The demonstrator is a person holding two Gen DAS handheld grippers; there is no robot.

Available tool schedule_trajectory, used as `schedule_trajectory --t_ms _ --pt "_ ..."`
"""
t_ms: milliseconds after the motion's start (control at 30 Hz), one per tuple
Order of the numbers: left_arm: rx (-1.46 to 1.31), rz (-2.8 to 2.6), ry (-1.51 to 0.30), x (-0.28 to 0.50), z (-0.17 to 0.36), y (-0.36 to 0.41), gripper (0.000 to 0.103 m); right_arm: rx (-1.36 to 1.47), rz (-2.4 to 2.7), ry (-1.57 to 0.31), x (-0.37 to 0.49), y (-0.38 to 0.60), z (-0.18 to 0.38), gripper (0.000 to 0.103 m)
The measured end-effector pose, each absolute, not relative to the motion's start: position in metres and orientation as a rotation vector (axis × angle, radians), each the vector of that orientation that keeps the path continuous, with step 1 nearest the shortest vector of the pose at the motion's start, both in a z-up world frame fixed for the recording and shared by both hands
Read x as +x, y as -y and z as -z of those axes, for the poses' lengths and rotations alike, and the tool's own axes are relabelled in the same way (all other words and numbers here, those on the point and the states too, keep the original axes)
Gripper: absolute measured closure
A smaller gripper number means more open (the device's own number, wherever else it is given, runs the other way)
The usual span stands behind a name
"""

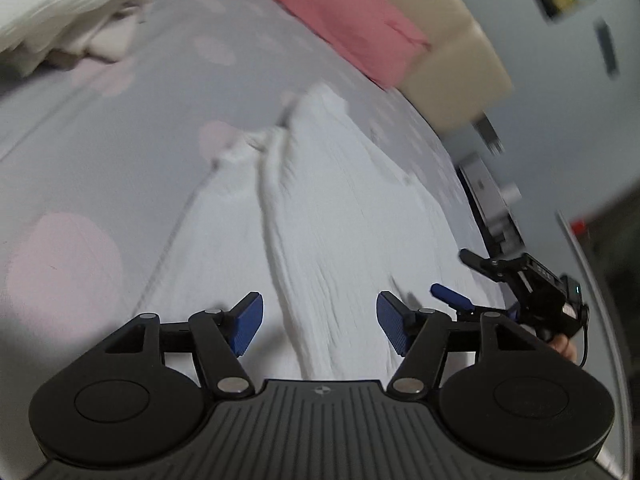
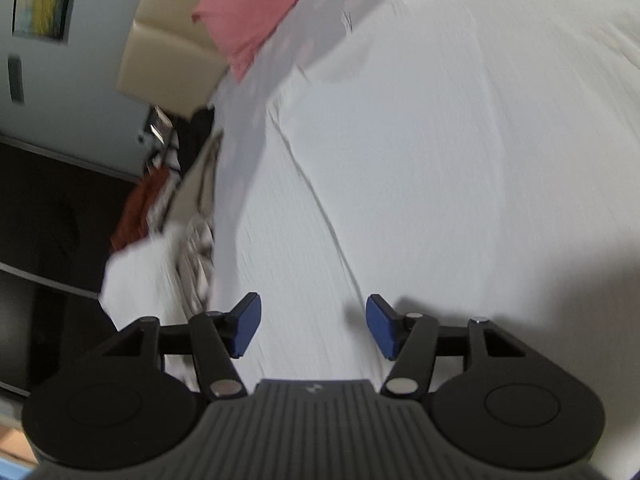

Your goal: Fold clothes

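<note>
White garment [image 1: 320, 216] flat on bed; left gripper [image 1: 320, 326], right gripper [image 2: 313, 326] above it, jaws spread, empty.

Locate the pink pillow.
The pink pillow lies at the bed's far end against the beige headboard, beyond the white garment; top centre in both views.

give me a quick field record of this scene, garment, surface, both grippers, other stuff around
garment: white garment spread on the bed, a raised fold running along it
surface: grey bedsheet with pale pink spots
left gripper: open, empty, over the near end of the garment
right gripper: open, empty, over white cloth
pillow: pink pillow by the cream headboard
other laundry: pale pile, far corner
</note>
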State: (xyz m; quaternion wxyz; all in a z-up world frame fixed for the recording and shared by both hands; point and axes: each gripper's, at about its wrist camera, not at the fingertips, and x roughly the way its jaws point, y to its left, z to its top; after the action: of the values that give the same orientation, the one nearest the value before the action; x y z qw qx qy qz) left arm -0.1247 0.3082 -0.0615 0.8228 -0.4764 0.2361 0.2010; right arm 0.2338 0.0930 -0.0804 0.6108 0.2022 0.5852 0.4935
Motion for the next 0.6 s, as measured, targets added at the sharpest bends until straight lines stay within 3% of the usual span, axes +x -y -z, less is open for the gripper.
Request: schedule_trajectory --t_ms 600 --pt "-0.946 -0.631 -0.492 -0.059 0.087 -0.382 0.043 0.206 -1.25 -1.29 0.326 -0.313 0.079 0.04"
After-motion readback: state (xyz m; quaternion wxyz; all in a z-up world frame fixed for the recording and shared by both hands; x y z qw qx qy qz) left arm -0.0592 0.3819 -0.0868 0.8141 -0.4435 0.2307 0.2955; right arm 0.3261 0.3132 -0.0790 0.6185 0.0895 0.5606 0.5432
